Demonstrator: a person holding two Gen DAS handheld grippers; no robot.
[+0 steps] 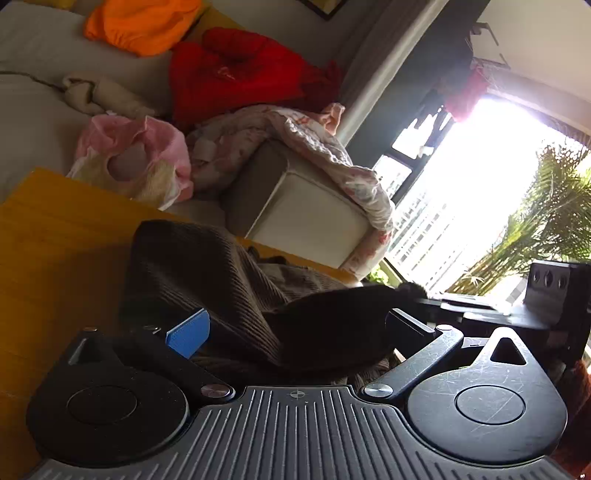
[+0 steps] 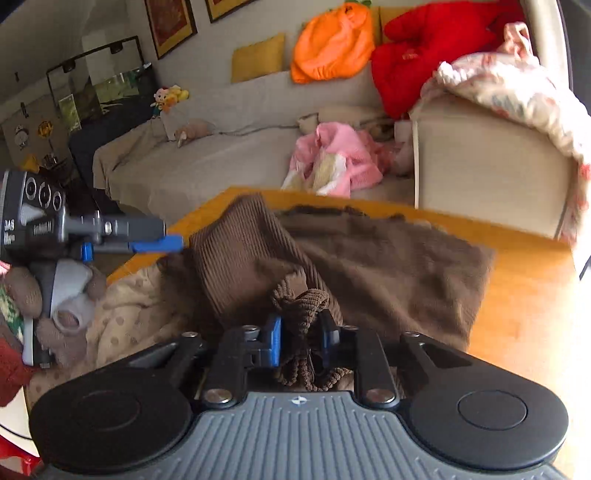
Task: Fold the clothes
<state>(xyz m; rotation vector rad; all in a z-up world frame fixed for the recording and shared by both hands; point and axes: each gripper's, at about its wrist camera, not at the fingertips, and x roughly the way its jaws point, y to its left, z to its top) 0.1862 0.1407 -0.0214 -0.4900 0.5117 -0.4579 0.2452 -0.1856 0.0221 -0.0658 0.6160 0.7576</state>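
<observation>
Right wrist view is showing my right gripper (image 2: 300,334) pinching a bunched, ribbed edge of the brown knit garment (image 2: 388,258); its blue pads (image 2: 275,339) are sitting close together with the gathered fabric squeezed between them. From there the garment is spreading toward 12 and 2 o'clock across the yellow wooden table (image 2: 528,295), and one fold is rising toward 11 o'clock. At 9 o'clock I am seeing my left gripper (image 2: 162,242) reaching in sideways, its blue tip touching that raised fold; a hand (image 2: 62,295) in a light fingerless glove is holding its handle. A beige dotted cloth (image 2: 136,314) is lying under the brown garment at 8 o'clock.

Left wrist view is putting the garment (image 1: 207,273) straight ahead of my left gripper (image 1: 295,325). I am seeing one blue pad (image 1: 188,334) at 10 o'clock pressing against the ribbed fabric, while the opposite finger at 2 o'clock is standing well away from it, with dark cloth filling the gap, so I am reading these fingers as spread wide. I cannot tell whether they are actually gripping anything. Beyond the table, the sofa (image 1: 33,48) is carrying an orange bundle (image 1: 140,22), a red bundle (image 1: 236,74) and a pink garment (image 1: 147,147).
</observation>
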